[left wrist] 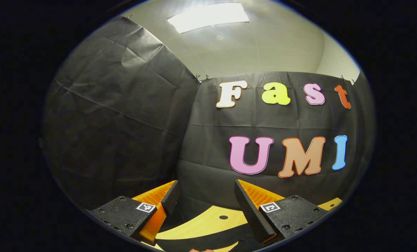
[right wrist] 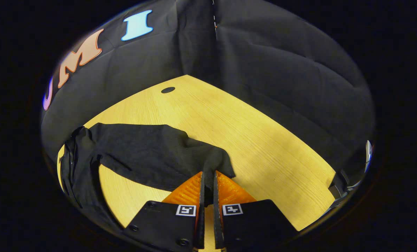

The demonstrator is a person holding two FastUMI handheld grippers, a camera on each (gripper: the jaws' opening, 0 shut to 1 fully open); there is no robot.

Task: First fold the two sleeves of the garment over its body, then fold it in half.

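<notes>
Looks like the first sleeve fold — the right gripper (right wrist: 207, 182) is pinched on the sleeve (right wrist: 213, 164) of the black garment (right wrist: 142, 154), which lies on the wooden table (right wrist: 257, 140). The left gripper (left wrist: 205, 199) (fingers wide apart, holding nothing) hangs above the table, so next I'd carry that sleeve across the body.

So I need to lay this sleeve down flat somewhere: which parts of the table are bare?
Bare wood runs right of the right gripper, between the black garment and the booth wall, and back toward the dark hole in the table. A smaller bare patch sits under the lifted sleeve. The left side is crowded with bunched cloth.
</notes>
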